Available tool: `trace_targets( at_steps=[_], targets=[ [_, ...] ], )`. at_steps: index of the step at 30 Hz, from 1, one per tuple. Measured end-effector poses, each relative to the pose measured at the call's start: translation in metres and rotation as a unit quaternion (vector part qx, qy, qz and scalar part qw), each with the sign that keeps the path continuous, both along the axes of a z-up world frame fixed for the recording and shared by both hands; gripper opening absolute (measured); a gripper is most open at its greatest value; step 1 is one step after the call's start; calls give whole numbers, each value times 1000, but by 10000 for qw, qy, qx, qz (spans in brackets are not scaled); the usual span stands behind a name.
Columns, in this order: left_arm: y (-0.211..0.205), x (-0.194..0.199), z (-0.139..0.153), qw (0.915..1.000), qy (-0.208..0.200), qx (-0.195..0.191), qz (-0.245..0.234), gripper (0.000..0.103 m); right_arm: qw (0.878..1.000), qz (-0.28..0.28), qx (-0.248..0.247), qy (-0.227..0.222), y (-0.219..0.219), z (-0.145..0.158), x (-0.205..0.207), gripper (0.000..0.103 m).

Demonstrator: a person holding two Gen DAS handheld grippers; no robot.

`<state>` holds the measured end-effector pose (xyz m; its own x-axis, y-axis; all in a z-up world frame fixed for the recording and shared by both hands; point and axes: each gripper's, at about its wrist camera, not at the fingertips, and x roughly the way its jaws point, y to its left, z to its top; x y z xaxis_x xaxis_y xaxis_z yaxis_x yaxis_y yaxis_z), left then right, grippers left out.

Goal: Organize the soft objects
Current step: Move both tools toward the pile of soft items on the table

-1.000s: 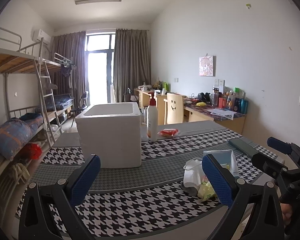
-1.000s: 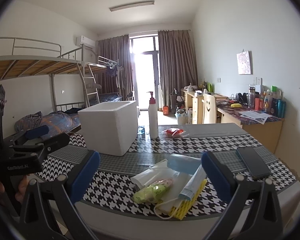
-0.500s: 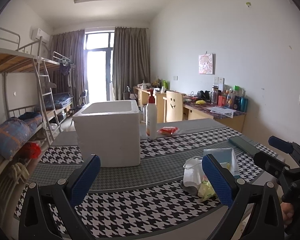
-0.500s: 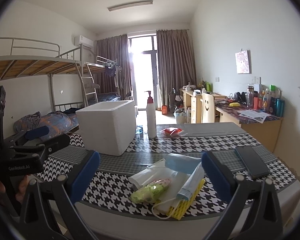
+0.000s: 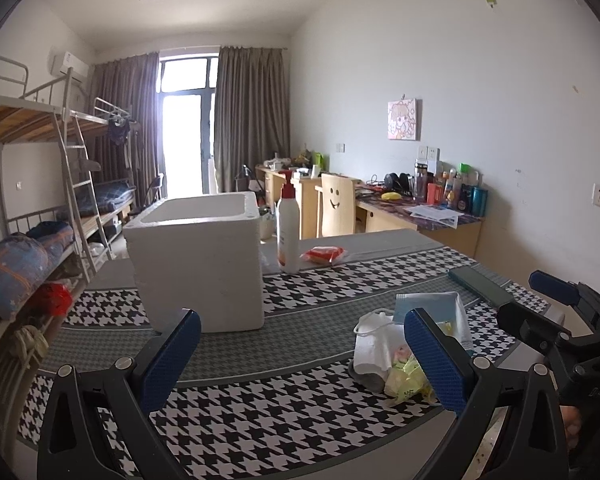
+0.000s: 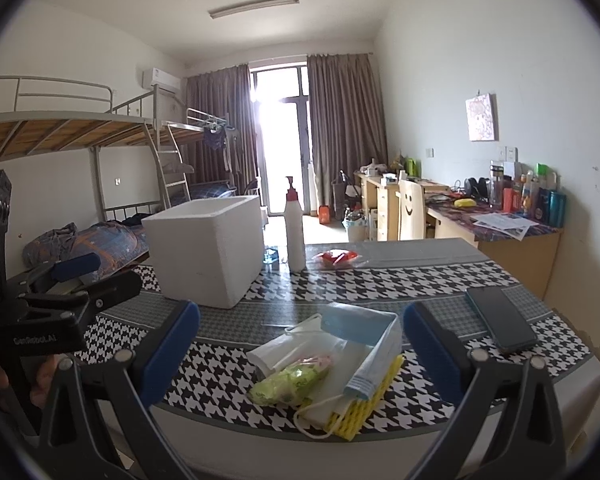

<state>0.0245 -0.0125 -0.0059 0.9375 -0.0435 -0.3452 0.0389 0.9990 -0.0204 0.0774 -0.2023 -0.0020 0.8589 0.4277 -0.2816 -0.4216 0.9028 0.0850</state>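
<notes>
1. Both grippers hover at the near edge of the table, which wears a black-and-white houndstooth cloth with grey bands.
2. The left gripper has its blue-padded fingers spread wide, with nothing between them; only cloth shows in the gap.
3. The right gripper is just as wide apart, blue fingers flanking the view, and it holds nothing.
4. In the right wrist view the pile of soft objects lies straight ahead between the fingers, close to the table's near edge.
5. In that pile: a pale blue face mask on top at the back, a green-yellow plastic packet at the front left, white folded packets beside it, and a yellow cloth underneath at the front right, with a white ear loop curling out over the edge.
6. From the left wrist view the same pile sits to the right, partly hidden behind the right-hand finger.
7. A white foam box, open at the top, stands upright farther back on the table, left of the pile and well apart from it.
8. Just beside the box, on its right, stands a white pump bottle with a red top; a small red packet lies next to that.
9. A dark phone lies flat on the table right of the pile, near but not touching.
10. Each wrist view catches the other gripper at its edge, with a bit of the person's hand on the handle.
</notes>
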Motion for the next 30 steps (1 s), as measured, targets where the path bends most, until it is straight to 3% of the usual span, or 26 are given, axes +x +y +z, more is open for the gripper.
trace_targets(
  at_steps=[14,30],
  targets=[
    [-11,25,-14,9990,367,66,-250,102,9990,-226,-31,378,-10,-12,25,103],
    [-36,45,-36,9932,788,100,-854,102,9961,-517,-179,699,-21,-25,45,103]
  ],
)
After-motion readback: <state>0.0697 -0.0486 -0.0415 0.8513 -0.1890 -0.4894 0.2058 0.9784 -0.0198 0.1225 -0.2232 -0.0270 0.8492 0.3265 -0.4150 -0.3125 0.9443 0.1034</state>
